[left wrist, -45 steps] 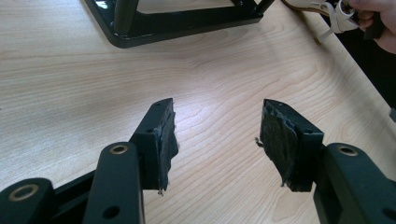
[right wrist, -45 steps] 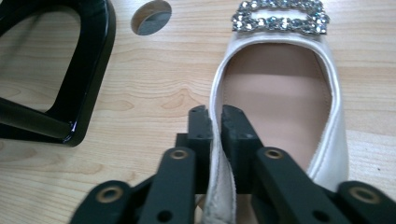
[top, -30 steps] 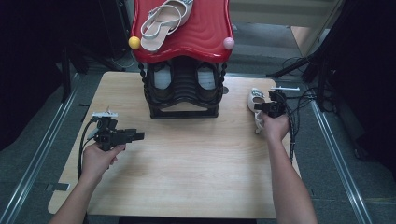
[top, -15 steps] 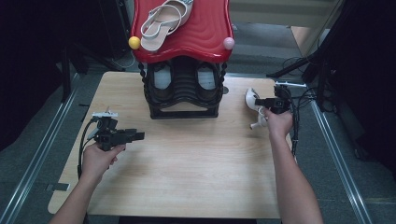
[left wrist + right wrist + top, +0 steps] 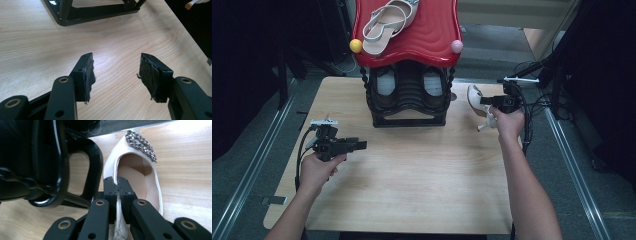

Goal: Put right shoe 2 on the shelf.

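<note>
In the high view the right gripper [image 5: 490, 102] has carried the white shoe [image 5: 475, 99] leftward off the table's right edge over the last second: a second ago the shoe lay low by the edge, and now it is lifted, toe tilted toward the rack [image 5: 408, 92], heel pointing down and back toward the hand. That reads as the carry phase of shelving it, probably heading for the red top [image 5: 427, 35], where a strappy sandal [image 5: 388, 22] already lies, or for a lower tier beside the dark pair. The left gripper [image 5: 359, 145] has not moved; it hovers over the table [image 5: 412, 175] near the left side, well apart from the rack. In the left gripper view its jaws stand wide apart with nothing between them, worn pads [image 5: 147, 75] facing bare pale wood, the rack's black base [image 5: 95, 13] ahead. In the right gripper view the jaws are pinched tight on the shoe's side wall [image 5: 117, 195], the jewelled buckle [image 5: 141, 143] at the toe beyond and the rack's black leg [image 5: 92, 165] just beside the shoe. The surface is light wood laminate, smooth and bare apart from the rack; around it lie dark floor, metal rails and trailing cables.
</note>
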Tool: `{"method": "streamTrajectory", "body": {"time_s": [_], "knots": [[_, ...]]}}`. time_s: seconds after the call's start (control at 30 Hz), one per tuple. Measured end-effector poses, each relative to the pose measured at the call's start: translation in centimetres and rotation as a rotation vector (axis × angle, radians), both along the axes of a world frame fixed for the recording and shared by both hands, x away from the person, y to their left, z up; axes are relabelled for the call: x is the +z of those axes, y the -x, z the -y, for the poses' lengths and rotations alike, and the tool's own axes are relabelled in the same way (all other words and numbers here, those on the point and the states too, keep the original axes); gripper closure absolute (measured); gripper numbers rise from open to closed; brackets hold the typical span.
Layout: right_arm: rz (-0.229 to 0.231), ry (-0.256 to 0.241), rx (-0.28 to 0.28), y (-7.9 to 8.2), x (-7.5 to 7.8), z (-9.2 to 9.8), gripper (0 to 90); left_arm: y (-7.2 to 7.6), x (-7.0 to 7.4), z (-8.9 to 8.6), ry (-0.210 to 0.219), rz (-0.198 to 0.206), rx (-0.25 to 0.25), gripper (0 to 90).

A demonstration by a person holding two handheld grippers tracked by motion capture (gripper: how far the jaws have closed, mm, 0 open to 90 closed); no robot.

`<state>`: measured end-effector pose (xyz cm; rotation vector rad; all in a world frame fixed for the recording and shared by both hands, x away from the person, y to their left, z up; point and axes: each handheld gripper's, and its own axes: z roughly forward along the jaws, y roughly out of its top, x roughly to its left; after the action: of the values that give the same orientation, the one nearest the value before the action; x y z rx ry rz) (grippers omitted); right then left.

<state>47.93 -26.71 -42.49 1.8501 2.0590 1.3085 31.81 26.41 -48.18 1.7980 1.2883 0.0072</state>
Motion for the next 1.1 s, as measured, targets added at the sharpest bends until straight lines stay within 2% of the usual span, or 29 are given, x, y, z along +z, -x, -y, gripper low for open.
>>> {"method": "streamTrajectory", "body": {"time_s": [0.13, 0.33, 0.83, 1.0, 1.1], "knots": [[0.001, -0.011, 0.004, 0.0, 1.2, 0.0, 88.4, 0.0, 0.0, 0.1, 0.002, -0.001, 0.0, 45.2], [0.021, -0.001, 0.015, 0.0, 3.5, -0.4, 88.4, -0.1, 0.0, 0.2, 0.001, 0.0, -0.004, 45.2], [0.084, 0.002, 0.039, -0.6, 10.9, -2.0, 88.4, -0.2, 0.0, 0.3, 0.005, -0.002, -0.009, 45.3], [0.101, -0.026, 0.037, -0.8, 13.4, -2.7, 88.4, -0.2, 0.0, 0.4, 0.002, 0.001, -0.008, 45.3], [0.113, -0.019, 0.037, -0.9, 14.8, -3.1, 88.4, -0.2, 0.0, 0.4, 0.004, 0.001, -0.009, 45.3]]}}
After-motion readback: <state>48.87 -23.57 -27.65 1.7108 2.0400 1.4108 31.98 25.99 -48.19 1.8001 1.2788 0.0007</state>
